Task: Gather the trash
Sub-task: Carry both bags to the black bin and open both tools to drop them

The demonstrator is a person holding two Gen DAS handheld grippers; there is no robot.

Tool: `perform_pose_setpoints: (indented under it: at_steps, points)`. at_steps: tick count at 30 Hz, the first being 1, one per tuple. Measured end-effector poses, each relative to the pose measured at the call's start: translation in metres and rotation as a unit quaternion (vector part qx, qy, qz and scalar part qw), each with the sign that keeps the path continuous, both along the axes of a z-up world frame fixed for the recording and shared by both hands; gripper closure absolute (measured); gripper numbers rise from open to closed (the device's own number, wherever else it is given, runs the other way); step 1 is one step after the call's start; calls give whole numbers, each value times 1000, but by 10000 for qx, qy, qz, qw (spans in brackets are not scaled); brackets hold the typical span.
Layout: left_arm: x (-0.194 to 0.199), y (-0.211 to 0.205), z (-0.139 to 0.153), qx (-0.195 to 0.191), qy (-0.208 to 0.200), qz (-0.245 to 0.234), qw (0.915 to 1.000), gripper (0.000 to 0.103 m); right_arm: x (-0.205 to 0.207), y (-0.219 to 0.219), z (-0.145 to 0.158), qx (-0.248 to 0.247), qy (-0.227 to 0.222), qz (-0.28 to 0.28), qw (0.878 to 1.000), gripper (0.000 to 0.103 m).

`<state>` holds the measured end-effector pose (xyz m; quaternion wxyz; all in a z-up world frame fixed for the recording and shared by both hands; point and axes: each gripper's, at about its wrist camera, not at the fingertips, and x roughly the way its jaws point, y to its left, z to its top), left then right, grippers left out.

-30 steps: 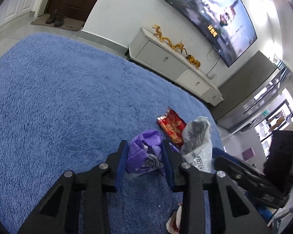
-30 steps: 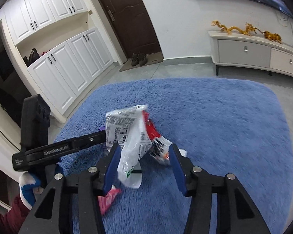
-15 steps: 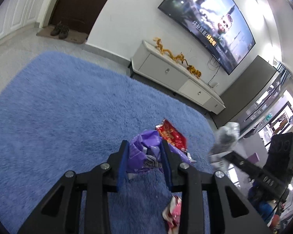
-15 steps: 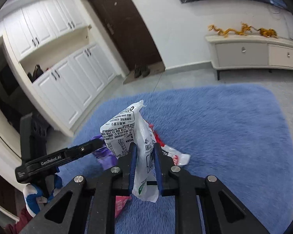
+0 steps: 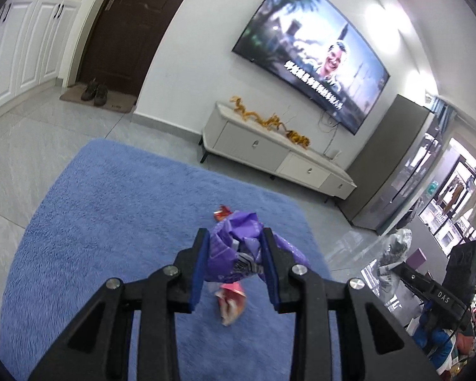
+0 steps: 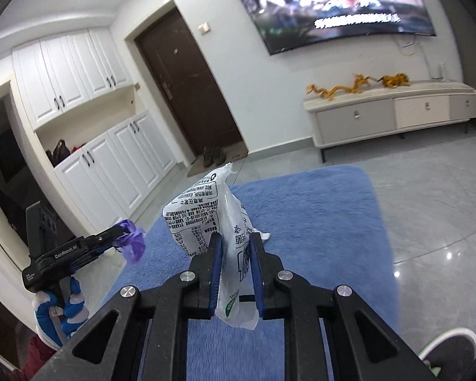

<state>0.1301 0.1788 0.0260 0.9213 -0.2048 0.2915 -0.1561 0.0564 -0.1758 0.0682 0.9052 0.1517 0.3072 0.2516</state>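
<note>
My left gripper [image 5: 234, 238] is shut on a crumpled purple wrapper [image 5: 238, 247] and holds it high above the blue rug [image 5: 111, 222]. It also shows in the right wrist view [image 6: 123, 231] with the purple wrapper [image 6: 131, 243]. My right gripper [image 6: 233, 238] is shut on a white printed plastic bag [image 6: 206, 209], also held up off the rug; the bag shows in the left wrist view [image 5: 393, 250]. A red and white wrapper [image 5: 230, 300] lies on the rug below the left gripper. A bit of a red wrapper [image 5: 222, 212] peeks out behind the purple one.
A white TV cabinet [image 5: 269, 155] with gold dragon figures stands against the wall under a TV [image 5: 317, 73]. A dark door [image 6: 187, 85] with shoes on a mat and white cupboards [image 6: 104, 165] are at the left. Grey tile floor [image 6: 428, 222] surrounds the rug. A shoe [image 6: 450, 352] is at bottom right.
Both grippers rose well above the rug with their wrappers. The right gripper closed on the white bag one second ago and lifted it. The views tilted up toward the wall.
</note>
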Motion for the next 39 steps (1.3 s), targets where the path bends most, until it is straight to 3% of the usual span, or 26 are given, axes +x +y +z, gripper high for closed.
perform_pose_setpoints:
  at_steps: [12, 22, 32, 39]
  points:
    - [-67, -65, 57, 0, -536, -500, 9973, 73, -98, -79, 45, 283, -598, -748, 9950, 87]
    - [-93, -157, 79, 94, -694, -1208, 9902, 73, -144, -150, 38, 605, -689, -1409, 9858, 87]
    - [-93, -278, 58, 438, -413, -2102, 9758, 73, -163, -219, -2, 506, -332, -2273, 9719, 87]
    - [-91, -378, 21, 840, -45, -2761, 9574, 73, -160, -258, -48, 570, 176, -2647, 9625, 87]
